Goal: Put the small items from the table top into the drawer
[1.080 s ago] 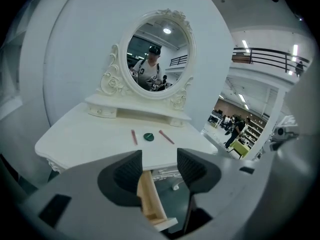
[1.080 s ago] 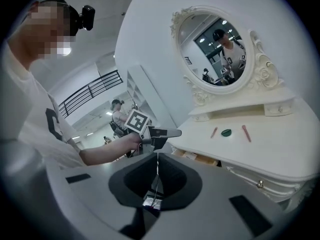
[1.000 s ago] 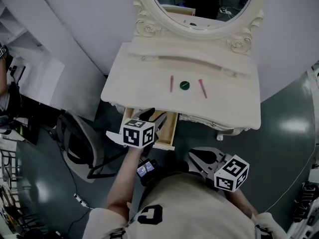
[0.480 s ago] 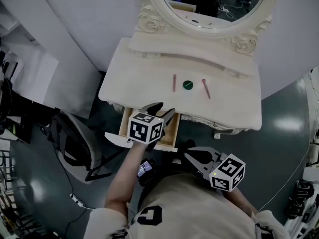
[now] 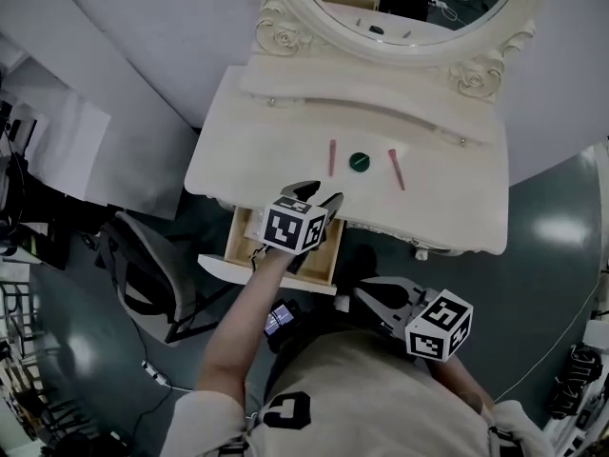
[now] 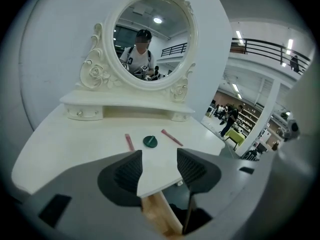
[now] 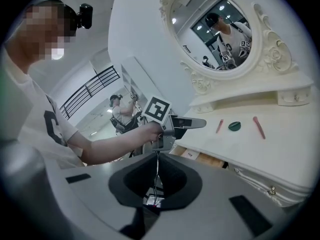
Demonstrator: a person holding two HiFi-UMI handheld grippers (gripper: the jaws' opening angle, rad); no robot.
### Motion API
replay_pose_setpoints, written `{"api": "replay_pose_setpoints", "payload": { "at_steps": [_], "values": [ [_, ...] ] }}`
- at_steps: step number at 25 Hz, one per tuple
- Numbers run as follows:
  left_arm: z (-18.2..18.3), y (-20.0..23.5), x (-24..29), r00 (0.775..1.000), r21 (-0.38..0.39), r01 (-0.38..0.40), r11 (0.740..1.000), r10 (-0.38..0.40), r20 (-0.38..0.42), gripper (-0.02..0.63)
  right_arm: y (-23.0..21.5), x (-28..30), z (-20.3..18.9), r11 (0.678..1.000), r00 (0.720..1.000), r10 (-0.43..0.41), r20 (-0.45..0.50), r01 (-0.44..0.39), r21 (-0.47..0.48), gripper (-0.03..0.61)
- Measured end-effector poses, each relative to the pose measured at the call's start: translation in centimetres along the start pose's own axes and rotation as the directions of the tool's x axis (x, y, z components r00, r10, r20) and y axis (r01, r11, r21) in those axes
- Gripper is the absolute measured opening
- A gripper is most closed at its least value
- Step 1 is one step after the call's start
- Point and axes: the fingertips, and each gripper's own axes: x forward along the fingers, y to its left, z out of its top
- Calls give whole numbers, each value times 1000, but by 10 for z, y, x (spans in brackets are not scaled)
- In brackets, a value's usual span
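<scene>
Jaws of the left gripper point(image 5: 320, 194) held apart with nothing between them, at the centre of the head view, right at the front edge of the table top point(image 5: 257, 165) and just above the open drawer point(image 5: 249, 267). Right gripper point(image 7: 157, 160) shut tight on nothing, low at the lower right, well back from the table. On the table top, upper centre: a green disc point(image 5: 359, 162) between a left pink stick point(image 5: 331, 157) and a right pink stick point(image 5: 395, 168), all three apart from one another, none yet in the drawer. Risks from here, as a guess: closing on a thin stick flat against the surface and only skidding it away, or pinching it at one end and losing it to the floor; nudging the disc while reaching past for a stick; letting go too early and missing the drawer, tucked partly under the table's lip; bumping the drawer front with a wrist and pushing it shut. Little to read: black-and-white square markers on the left cube point(image 5: 293, 227) and the right cube point(image 5: 440, 326), a large pale character like a C on the shirt point(image 5: 381, 388), a white label point(image 7: 190, 153) inside the drawer too small to make out. No brand in sight.
</scene>
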Motion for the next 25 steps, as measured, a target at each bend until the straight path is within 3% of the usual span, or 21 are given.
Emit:
{"api": "replay_pose_setpoints", "payload": {
  "at_steps": [3, 13, 19, 25],
  "values": [
    [-4, 8, 24, 998, 52, -17, 998, 20, -58, 264, -6, -2, 2, 1000, 1000, 7, -4, -7, 14, 29],
    [-5, 61, 76, 980, 37, -175, 984, 177, -89, 262, -23, -7, -5, 997, 1000, -7, 0, 7, 78, 29],
    [-9, 72, 106, 968, 91, -200, 976, 211, -133, 253, -34, -17, -9, 993, 999, -42, 5, 41, 108, 29],
    [-12, 78, 118, 965, 74, -206, 976, 215, -147, 240, -42, -23, -10, 990, 998, -60, 9, 59, 126, 29]
  ]
}}
